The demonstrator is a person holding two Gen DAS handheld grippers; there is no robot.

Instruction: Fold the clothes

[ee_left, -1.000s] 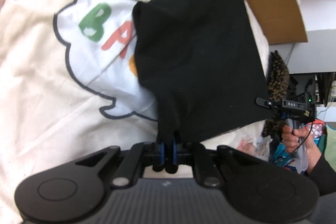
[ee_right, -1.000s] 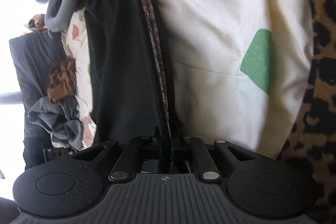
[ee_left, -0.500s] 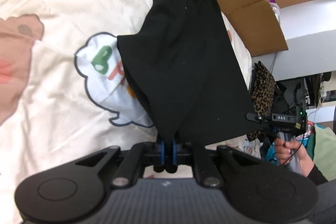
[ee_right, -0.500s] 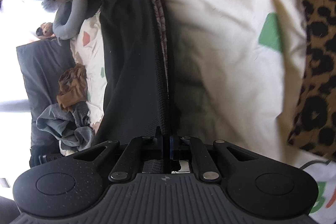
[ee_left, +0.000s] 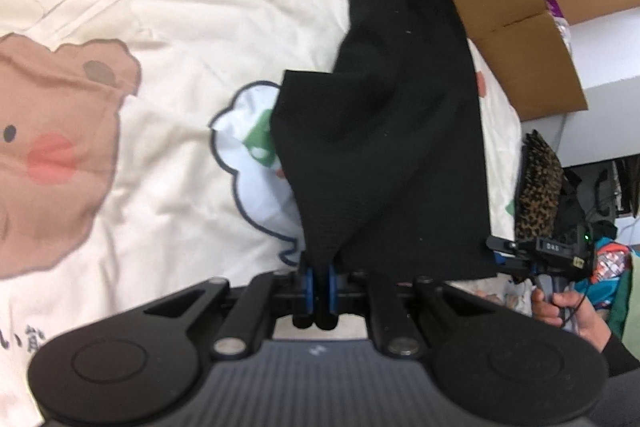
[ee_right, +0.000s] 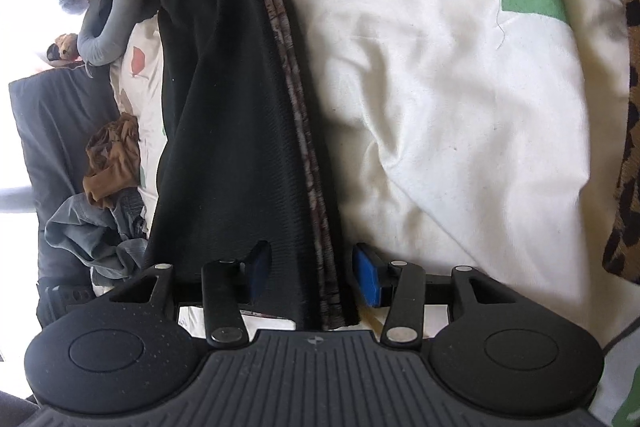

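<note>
The black garment lies doubled lengthwise on the bed; the left hand-held gripper pinches its corner; the right hand-held gripper stands wide around its edge; folding looks partly done.

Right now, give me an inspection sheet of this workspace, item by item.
Surface: cream printed bedcover, wrinkled.
Job's things: black garment held up over the bedcover.
Clutter: leopard-print fabric; brown and grey clothes pile; cardboard.
Grippers: left gripper shut on the garment's corner; right gripper open, garment edge between its jaws.
Cables: thin black cord by the right hand.
Surroundings: cluttered room beyond the bed.
</note>
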